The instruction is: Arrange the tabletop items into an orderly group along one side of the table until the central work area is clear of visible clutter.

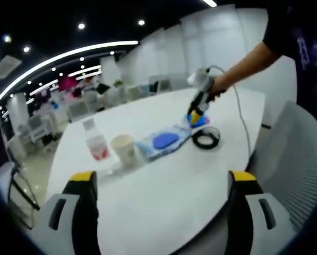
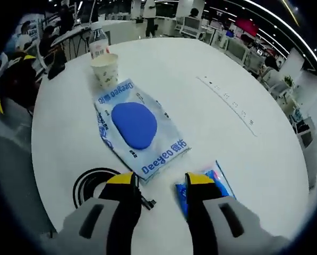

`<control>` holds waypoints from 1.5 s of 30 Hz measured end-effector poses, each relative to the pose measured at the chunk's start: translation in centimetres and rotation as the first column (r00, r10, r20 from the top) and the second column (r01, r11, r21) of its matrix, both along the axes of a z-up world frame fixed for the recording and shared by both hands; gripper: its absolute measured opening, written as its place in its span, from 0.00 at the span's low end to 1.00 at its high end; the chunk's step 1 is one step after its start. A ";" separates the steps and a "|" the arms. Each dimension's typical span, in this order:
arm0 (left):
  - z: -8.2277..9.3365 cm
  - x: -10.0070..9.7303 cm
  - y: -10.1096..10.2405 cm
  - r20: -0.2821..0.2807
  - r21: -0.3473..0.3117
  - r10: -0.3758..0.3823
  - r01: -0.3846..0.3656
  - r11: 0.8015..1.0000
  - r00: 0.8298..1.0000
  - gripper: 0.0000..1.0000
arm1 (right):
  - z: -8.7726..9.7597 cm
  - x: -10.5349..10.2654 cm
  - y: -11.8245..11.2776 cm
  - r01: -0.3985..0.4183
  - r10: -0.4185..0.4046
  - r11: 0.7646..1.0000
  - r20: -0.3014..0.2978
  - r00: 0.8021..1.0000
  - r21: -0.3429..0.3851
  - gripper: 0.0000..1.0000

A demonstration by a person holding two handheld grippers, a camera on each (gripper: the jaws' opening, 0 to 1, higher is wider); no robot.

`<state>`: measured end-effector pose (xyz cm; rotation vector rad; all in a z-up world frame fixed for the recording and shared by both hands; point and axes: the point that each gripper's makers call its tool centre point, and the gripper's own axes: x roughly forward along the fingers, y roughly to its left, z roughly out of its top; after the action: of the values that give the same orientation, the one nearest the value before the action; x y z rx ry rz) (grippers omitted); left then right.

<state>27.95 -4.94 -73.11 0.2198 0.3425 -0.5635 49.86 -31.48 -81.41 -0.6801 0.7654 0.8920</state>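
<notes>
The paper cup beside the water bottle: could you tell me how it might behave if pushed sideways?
The paper cup stands upright and looks light, so it probably tips or slides easily. Its thin wall would likely crush under a firm squeeze.

Grey gripper jaws tipped yellow; sleeve dark, perhaps navy.

White round table. On it, far to near: water bottle, paper cup, wipes pack, coiled black cable, small blue packet at right.
</notes>
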 end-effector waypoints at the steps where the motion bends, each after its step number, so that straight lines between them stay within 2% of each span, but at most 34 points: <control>1: 0.0 0.0 0.0 -0.002 -0.001 0.001 -0.001 1.000 1.000 0.99 | 0.1 0.1 -0.4 -0.010 0.010 1.000 0.002 1.000 -0.010 0.49; 3: 0.0 0.0 0.0 -0.003 0.000 0.002 -0.002 1.000 1.000 0.99 | 0.3 0.3 -0.8 -0.052 0.053 0.998 0.009 0.999 -0.029 0.52; 7: 0.0 0.0 -0.1 -0.002 -0.001 0.003 -0.003 1.000 1.000 0.99 | 0.6 0.9 -1.7 -0.089 0.090 0.994 0.021 0.996 -0.057 0.49; 11: -0.1 0.0 -0.2 -0.008 0.005 -0.003 0.003 1.000 1.000 0.99 | 0.7 2.0 -3.1 -0.137 0.142 0.984 0.034 0.989 -0.114 0.50; 16: -0.2 0.0 -0.3 -0.014 0.005 -0.003 0.003 1.000 1.000 0.99 | 0.1 3.3 -4.5 -0.215 0.233 0.951 0.058 0.971 -0.221 0.46; 19: -0.3 0.0 -0.3 -0.017 0.012 -0.001 0.001 1.000 1.000 0.99 | -0.9 3.8 -5.3 -0.262 0.283 0.923 0.036 0.958 -0.280 0.39; 20: -0.3 0.1 -0.2 -0.016 0.011 0.002 -0.002 1.000 1.000 0.99 | -1.1 3.9 -5.4 -0.261 0.280 0.923 0.031 0.959 -0.282 0.38; 24: -0.4 0.2 0.0 -0.017 0.009 0.012 -0.012 1.000 1.000 0.99 | -2.4 4.6 -6.3 -0.297 0.318 0.891 0.004 0.948 -0.344 0.37; 30: -0.9 0.0 -0.4 -0.040 0.017 -0.013 0.014 1.000 0.999 0.99 | -3.8 5.1 -7.3 -0.318 0.332 0.872 -0.028 0.943 -0.372 0.36; 34: -1.1 -0.1 -0.5 -0.050 0.029 -0.019 0.020 0.999 0.999 0.99 | -5.0 4.6 -8.1 -0.348 0.353 0.847 -0.064 0.933 -0.401 0.34; 36: -1.0 0.0 -0.3 -0.049 0.023 -0.005 0.007 1.000 0.999 0.99 | -5.5 4.4 -8.6 -0.367 0.363 0.833 -0.092 0.927 -0.415 0.30; 41: -1.2 0.0 -0.2 -0.055 0.030 -0.003 0.005 1.000 0.998 0.98 | -6.0 4.1 -8.8 -0.388 0.376 0.818 -0.116 0.919 -0.424 0.20; 44: -1.1 0.1 -0.1 -0.052 0.023 0.003 -0.002 1.000 0.999 0.98 | -5.9 4.1 -8.7 -0.417 0.409 0.798 -0.115 0.905 -0.435 0.09; 45: -1.1 0.1 -0.1 -0.052 0.024 0.003 -0.002 1.000 0.999 0.98 | -5.9 4.1 -8.6 -0.417 0.411 0.798 -0.112 0.905 -0.435 0.02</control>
<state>28.06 -5.02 -74.19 0.2277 0.4005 -0.5634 53.95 -40.12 -87.27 -1.2948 0.8602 1.1283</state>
